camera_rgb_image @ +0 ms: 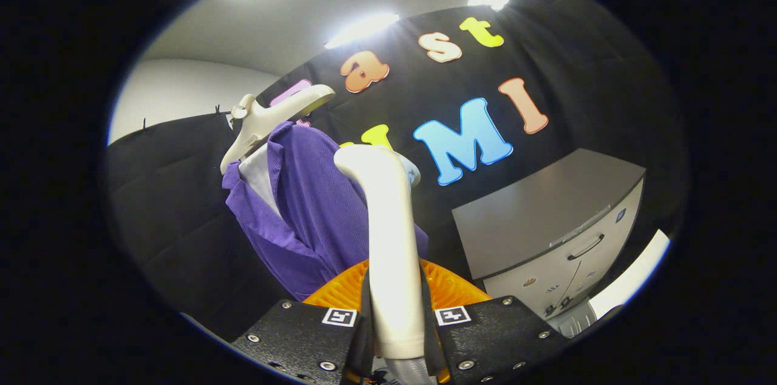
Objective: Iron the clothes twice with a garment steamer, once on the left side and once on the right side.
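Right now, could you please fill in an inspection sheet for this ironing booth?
Surface: nothing seen.
Job's things: purple garment on a white hanger; white steamer handle, head up by the garment.
Clutter: nothing seen.
Grippers: gripper shut on the steamer handle, a finger pressing each side.
Cables: grey hose below the handle.
Surroundings: grey cabinet with a drawer, beyond the fingers; ceiling lights.

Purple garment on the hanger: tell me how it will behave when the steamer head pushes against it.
The purple garment hangs loose from a white hanger, so it will probably give way and swing rather than resist. Its soft folds suggest floppy, light cloth. The gripper, shut on the steamer handle, may need gentle strokes.
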Tool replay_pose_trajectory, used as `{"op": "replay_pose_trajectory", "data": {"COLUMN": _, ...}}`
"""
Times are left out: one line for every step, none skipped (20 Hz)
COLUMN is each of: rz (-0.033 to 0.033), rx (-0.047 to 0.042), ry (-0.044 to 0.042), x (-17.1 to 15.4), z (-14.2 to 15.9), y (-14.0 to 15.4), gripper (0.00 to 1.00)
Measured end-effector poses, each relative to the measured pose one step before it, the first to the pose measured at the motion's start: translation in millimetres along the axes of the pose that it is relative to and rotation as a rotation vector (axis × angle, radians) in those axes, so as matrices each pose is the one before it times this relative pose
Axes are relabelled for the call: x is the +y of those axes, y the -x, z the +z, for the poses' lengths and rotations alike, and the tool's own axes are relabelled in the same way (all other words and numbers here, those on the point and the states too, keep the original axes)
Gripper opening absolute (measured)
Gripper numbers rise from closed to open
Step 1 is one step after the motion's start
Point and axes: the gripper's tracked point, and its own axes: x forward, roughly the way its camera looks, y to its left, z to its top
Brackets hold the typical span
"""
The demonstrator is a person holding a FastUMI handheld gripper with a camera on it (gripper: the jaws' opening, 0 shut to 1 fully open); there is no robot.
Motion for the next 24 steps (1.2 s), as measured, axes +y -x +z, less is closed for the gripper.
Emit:
{"op": "replay_pose_trajectory", "data": {"rz": -0.02833, "rx": -0.04180, "ry": 0.07174, "x": 6.12, "z": 3.42, "y": -3.90, "gripper": 0.32}}
{"op": "replay_pose_trajectory", "data": {"rz": -0.02094, "rx": -0.04206, "ry": 0.08028, "x": 9.17, "z": 1.51, "y": -3.12, "gripper": 0.32}}
{"op": "replay_pose_trajectory", "data": {"rz": -0.00574, "rx": -0.03666, "ry": 0.06389, "x": 10.43, "z": 1.10, "y": -4.02, "gripper": 0.33}}
{"op": "replay_pose_trajectory", "data": {"rz": 0.00136, "rx": -0.02911, "ry": 0.03945, "x": 14.26, "z": -1.45, "y": -3.63, "gripper": 0.33}}
{"op": "replay_pose_trajectory", "data": {"rz": 0.00233, "rx": -0.01207, "ry": 0.02437, "x": 11.36, "z": -3.50, "y": -4.17, "gripper": 0.33}}
{"op": "replay_pose_trajectory", "data": {"rz": -0.00043, "rx": -0.01176, "ry": 0.02387, "x": 8.31, "z": -3.75, "y": -5.44, "gripper": 0.33}}
{"op": "replay_pose_trajectory", "data": {"rz": -0.00335, "rx": -0.00357, "ry": 0.02777, "x": 7.27, "z": -3.52, "y": -5.49, "gripper": 0.33}}
{"op": "replay_pose_trajectory", "data": {"rz": 0.00147, "rx": 0.00147, "ry": 0.02302, "x": 7.94, "z": -4.52, "y": -5.04, "gripper": 0.33}}
{"op": "replay_pose_trajectory", "data": {"rz": 0.00619, "rx": 0.00025, "ry": 0.01571, "x": 9.57, "z": -4.66, "y": -4.40, "gripper": 0.33}}
{"op": "replay_pose_trajectory", "data": {"rz": -0.00573, "rx": -0.00075, "ry": 0.02148, "x": 5.56, "z": -4.05, "y": -4.02, "gripper": 0.33}}
{"op": "replay_pose_trajectory", "data": {"rz": -0.02197, "rx": -0.01963, "ry": 0.02539, "x": -0.68, "z": 0.83, "y": -0.91, "gripper": 0.33}}
{"op": "replay_pose_trajectory", "data": {"rz": -0.01383, "rx": -0.00391, "ry": 0.01421, "x": 0.05, "z": -1.73, "y": -3.24, "gripper": 0.33}}
{"op": "replay_pose_trajectory", "data": {"rz": -0.00906, "rx": -0.00206, "ry": 0.00126, "x": 0.80, "z": -1.48, "y": -0.01, "gripper": 0.33}}
{"op": "replay_pose_trajectory", "data": {"rz": -0.00537, "rx": -0.00304, "ry": 0.00046, "x": 1.21, "z": -2.14, "y": 0.18, "gripper": 0.33}}
{"op": "replay_pose_trajectory", "data": {"rz": -0.00379, "rx": -0.00404, "ry": 0.00728, "x": 0.01, "z": -1.53, "y": 0.79, "gripper": 0.33}}
{"op": "replay_pose_trajectory", "data": {"rz": -0.00518, "rx": -0.00253, "ry": 0.01573, "x": -0.99, "z": -0.91, "y": -0.84, "gripper": 0.33}}
{"op": "replay_pose_trajectory", "data": {"rz": -0.00392, "rx": 0.00056, "ry": 0.01352, "x": -1.44, "z": -2.57, "y": 0.35, "gripper": 0.33}}
{"op": "replay_pose_trajectory", "data": {"rz": -0.00081, "rx": 0.00186, "ry": 0.00462, "x": -0.73, "z": -3.19, "y": -0.20, "gripper": 0.33}}
{"op": "replay_pose_trajectory", "data": {"rz": 0.00115, "rx": 0.00722, "ry": 0.00163, "x": 0.64, "z": -3.73, "y": 0.64, "gripper": 0.33}}
{"op": "replay_pose_trajectory", "data": {"rz": 0.00013, "rx": 0.00636, "ry": 0.00295, "x": 0.53, "z": -4.41, "y": 2.42, "gripper": 0.33}}
{"op": "replay_pose_trajectory", "data": {"rz": -0.00080, "rx": 0.00738, "ry": 0.00540, "x": -0.39, "z": -4.26, "y": 1.78, "gripper": 0.34}}
{"op": "replay_pose_trajectory", "data": {"rz": 0.00033, "rx": 0.00806, "ry": 0.00454, "x": 0.55, "z": -5.66, "y": 1.17, "gripper": 0.33}}
{"op": "replay_pose_trajectory", "data": {"rz": 0.00100, "rx": 0.00742, "ry": 0.00435, "x": 0.64, "z": -5.22, "y": 2.14, "gripper": 0.33}}
{"op": "replay_pose_trajectory", "data": {"rz": -0.00026, "rx": 0.00730, "ry": 0.00455, "x": -0.08, "z": -6.24, "y": 1.45, "gripper": 0.34}}
